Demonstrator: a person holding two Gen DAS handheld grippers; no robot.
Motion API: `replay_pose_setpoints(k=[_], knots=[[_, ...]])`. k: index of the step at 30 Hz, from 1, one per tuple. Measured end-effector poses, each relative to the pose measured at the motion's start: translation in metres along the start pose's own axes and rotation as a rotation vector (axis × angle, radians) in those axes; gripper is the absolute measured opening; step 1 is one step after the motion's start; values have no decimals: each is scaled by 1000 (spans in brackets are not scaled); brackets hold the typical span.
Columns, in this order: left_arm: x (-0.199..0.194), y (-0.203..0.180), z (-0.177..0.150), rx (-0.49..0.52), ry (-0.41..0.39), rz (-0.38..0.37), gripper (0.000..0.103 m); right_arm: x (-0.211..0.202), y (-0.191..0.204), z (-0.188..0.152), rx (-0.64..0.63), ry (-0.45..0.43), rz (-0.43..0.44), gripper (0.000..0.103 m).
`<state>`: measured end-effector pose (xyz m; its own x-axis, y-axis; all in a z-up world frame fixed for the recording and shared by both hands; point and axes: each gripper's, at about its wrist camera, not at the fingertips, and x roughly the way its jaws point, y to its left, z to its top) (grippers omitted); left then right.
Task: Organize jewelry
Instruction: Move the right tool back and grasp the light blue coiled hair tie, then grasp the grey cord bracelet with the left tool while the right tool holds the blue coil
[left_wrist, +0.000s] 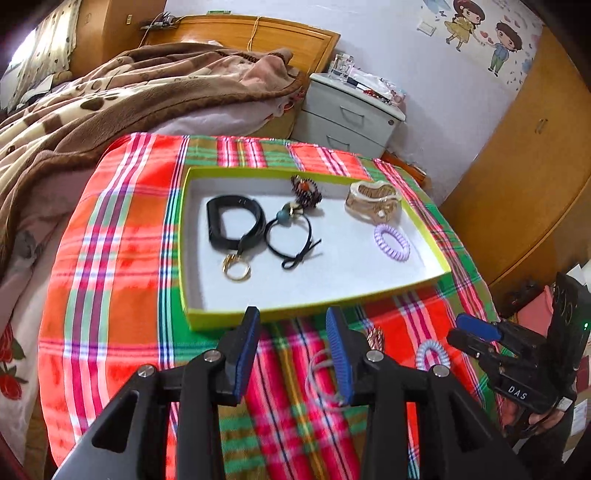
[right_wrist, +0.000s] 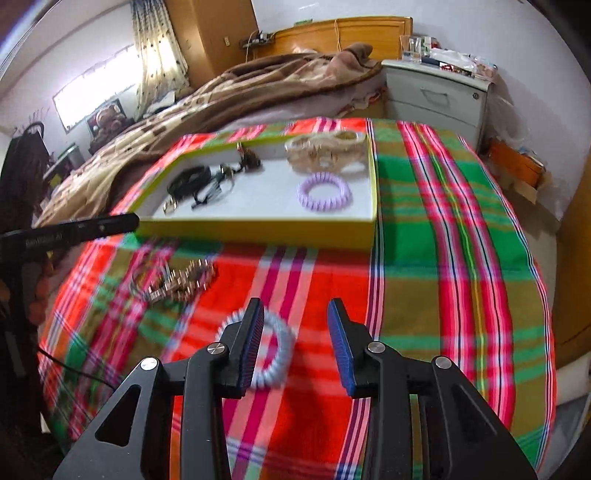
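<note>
Bedroom, plaid cloth (right_wrist: 424, 206) over table; yellow-rimmed tray (right_wrist: 258, 230) lying long axis left-right, holding purple coil tie (right_wrist: 324, 191), black band (left_wrist: 236, 221), tan clip (left_wrist: 373, 199). Nearer than tray: pale coil tie (right_wrist: 273, 350) flat, metal chain heap (right_wrist: 177, 284) just left. Left gripper (left_wrist: 291, 350) spread, empty; right gripper (right_wrist: 295, 347) spread, straddling pale tie's edge

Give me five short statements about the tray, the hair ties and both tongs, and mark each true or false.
1. The purple spiral hair tie lies inside the yellow-rimmed white tray. True.
2. The pale blue spiral hair tie lies inside that tray. False: it lies on the plaid cloth.
3. The right tongs are open. True.
4. The left tongs clamp a ring. False: open, empty.
5. The black wristband lies in the tray. True.
</note>
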<state>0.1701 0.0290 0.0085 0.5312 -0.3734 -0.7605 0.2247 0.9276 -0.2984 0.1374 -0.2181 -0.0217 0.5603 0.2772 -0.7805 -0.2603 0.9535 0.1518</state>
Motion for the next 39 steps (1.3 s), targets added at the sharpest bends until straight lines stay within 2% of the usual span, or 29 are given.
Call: replay_pose_setpoints(k=[4,8,12,15,17,28,34,36,38,39], knots=[[-3,4,-10,-15,7,5,39,4,3,-6,-13,27,-5,37],[-6,8,-15,-27,12,10,39,11,11,-9,-46,48,-49,37],[-6,12,-17,-43,22,-7,39,11,14,-13,-41,37,-78,36],[-4,12,-21,-47,42,-21,39,10,17,-15,-49,33,-97,18],[-2,10,-24,-46,53,-34,39,9,17,-17,-53,32,-97,12],[16,-4,-33,-60,145,-90,38,1,11,-24,-12,5,-67,11],[18,-4,-35,-94,154,-124,37,0,6,-24,12,-4,-65,11],[19,-2,-35,-119,162,-147,21,-1,6,-25,15,-6,-63,11],[19,-5,-35,-109,158,-137,17,-1,5,-26,17,-6,-63,11],[18,-6,-35,-105,155,-138,10,-1,5,-26,17,-7,-65,11]])
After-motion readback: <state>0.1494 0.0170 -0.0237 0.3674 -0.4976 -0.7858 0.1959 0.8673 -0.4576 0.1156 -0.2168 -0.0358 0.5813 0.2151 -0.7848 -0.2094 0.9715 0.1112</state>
